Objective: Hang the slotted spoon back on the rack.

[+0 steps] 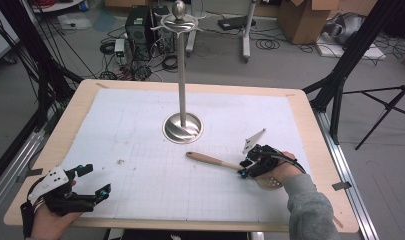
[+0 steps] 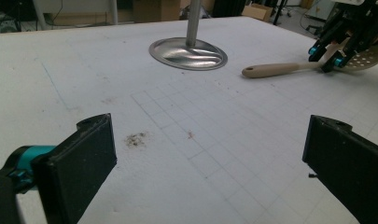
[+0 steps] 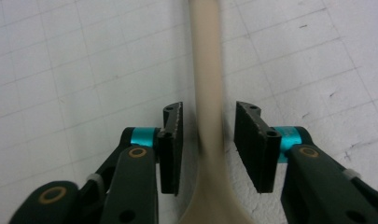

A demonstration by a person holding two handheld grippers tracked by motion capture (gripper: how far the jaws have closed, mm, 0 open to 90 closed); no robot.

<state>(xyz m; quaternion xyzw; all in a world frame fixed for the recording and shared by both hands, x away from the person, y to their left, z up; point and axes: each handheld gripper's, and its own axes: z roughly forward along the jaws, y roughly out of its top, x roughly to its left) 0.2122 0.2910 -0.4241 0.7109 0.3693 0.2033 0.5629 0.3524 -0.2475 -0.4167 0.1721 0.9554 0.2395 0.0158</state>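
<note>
The right gripper straddled the beige wooden slotted spoon's handle, jaws narrowly apart, not touching; its perforated bowl lay mostly hidden behind them. The left gripper gaped wide.

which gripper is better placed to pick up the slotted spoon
Right. The right gripper already straddles the slotted spoon at its handle, jaws open on either side with gaps. The left gripper sits open at the table's near left corner, far from it.
</note>
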